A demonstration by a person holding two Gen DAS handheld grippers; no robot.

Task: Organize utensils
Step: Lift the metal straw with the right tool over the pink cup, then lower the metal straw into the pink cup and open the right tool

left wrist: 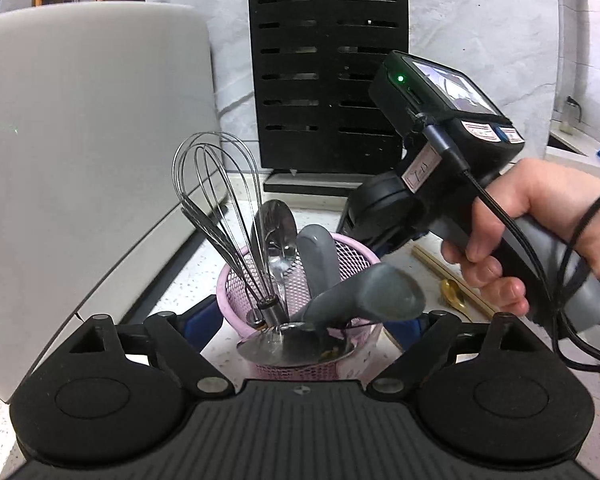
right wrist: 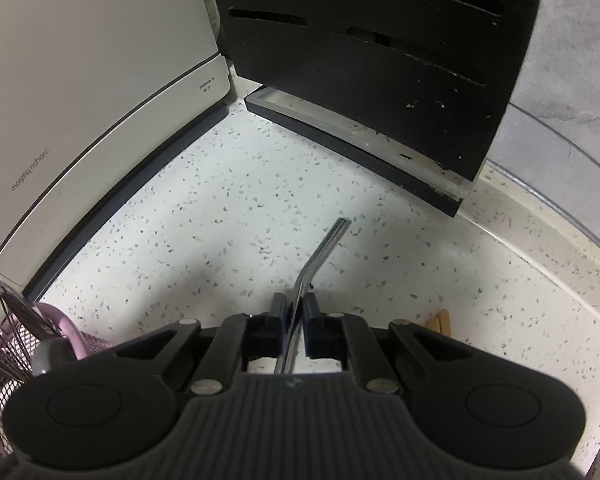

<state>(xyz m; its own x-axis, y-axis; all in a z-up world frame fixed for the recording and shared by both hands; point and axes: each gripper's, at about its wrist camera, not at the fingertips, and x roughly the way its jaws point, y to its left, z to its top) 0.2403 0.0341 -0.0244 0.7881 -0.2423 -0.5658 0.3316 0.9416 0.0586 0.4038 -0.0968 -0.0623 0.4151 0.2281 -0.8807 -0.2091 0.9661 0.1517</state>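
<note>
We are at a speckled white bench (right wrist: pixel 228 184) in a kitchen corner, with a white appliance (left wrist: pixel 84 128) on one side and a slotted black knife block (left wrist: pixel 328 80) against the marbled wall. The pink mesh holder (left wrist: pixel 300 280) stands between our two tools; it already carries a whisk (left wrist: pixel 216 208), a steel spoon (left wrist: pixel 276 232) and two grey-handled utensils (left wrist: pixel 356 296).

Our right gripper (right wrist: pixel 296 312) is clenched on a bent metal straw (right wrist: pixel 320 256), whose free end points out over the bare bench. Our left gripper (left wrist: pixel 304 328) is released, its jaws spread wide on either side of the holder, touching nothing that we can see.

To do this well, we judge that we should swing the straw over the holder, tip it upright and lower it into a gap, letting go only once its end is inside the rim.

The whisk wires and the leaning grey handles crowd the mouth and could deflect it. Wooden chopsticks (left wrist: pixel 452 276) and a gold spoon (left wrist: pixel 452 296) lie on the bench beside the holder, seemingly not yet sorted.
</note>
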